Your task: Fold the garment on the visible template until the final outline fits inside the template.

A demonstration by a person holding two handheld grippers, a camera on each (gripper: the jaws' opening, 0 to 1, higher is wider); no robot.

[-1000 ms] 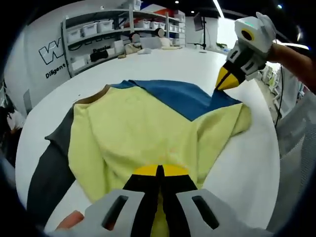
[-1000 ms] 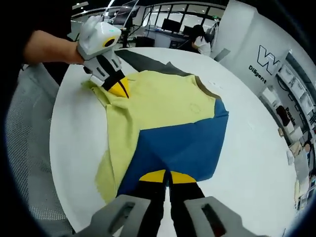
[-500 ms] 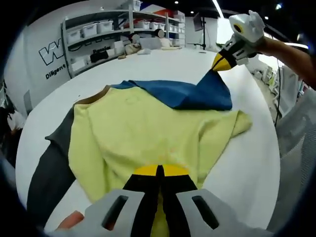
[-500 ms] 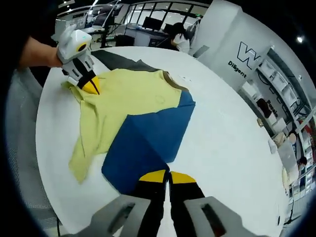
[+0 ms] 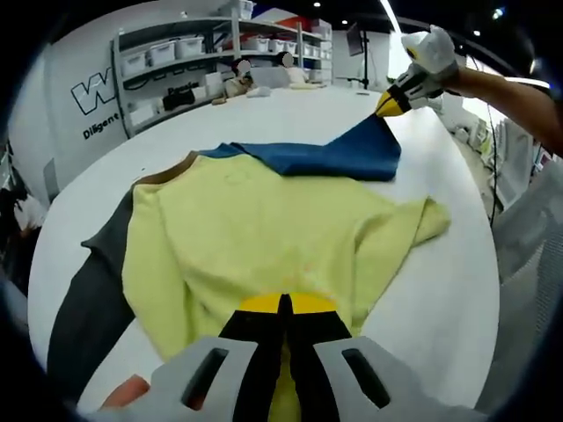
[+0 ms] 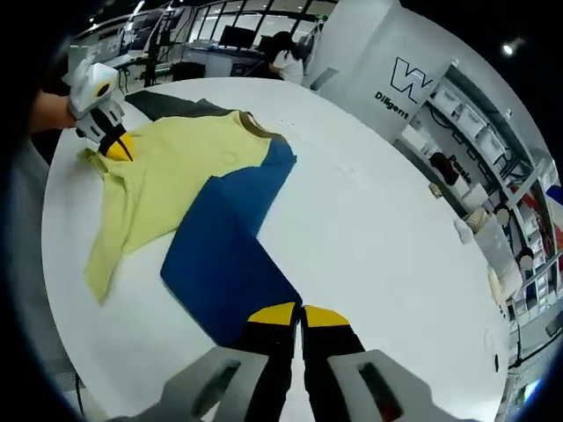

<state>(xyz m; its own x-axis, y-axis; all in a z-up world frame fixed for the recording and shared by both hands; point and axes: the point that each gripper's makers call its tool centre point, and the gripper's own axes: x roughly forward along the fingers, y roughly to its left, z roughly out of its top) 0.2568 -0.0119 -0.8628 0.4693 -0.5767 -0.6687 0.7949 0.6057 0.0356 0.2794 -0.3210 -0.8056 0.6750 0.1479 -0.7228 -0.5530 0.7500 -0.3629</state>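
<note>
Left gripper view: a colour-blocked long-sleeved fabric garment (image 5: pixel 264 237), yellow across the body with a blue sleeve and a dark grey sleeve, lies spread on a round white table (image 5: pixel 449 290). The left gripper (image 5: pixel 283 303), black jaws with yellow tips, is clamped on the yellow hem at the near edge, its two tips pressed together with the cloth between them. The blue sleeve (image 5: pixel 339 154) stretches away toward the far right, where the right gripper (image 5: pixel 387 104), held by a person's hand, pinches its end and lifts it off the table. The dark grey sleeve (image 5: pixel 88 290) lies flat along the left side of the yellow body.

In the right gripper view the right gripper (image 6: pixel 299 315) is closed on the end of the blue sleeve (image 6: pixel 224 255), which runs from its tips back to the yellow body (image 6: pixel 158 176). The left gripper (image 6: pixel 113 145) sits at the far edge of the yellow cloth. A template under the garment cannot be made out with certainty. Grey shelving with white bins (image 5: pixel 189 53) stands beyond the table.
</note>
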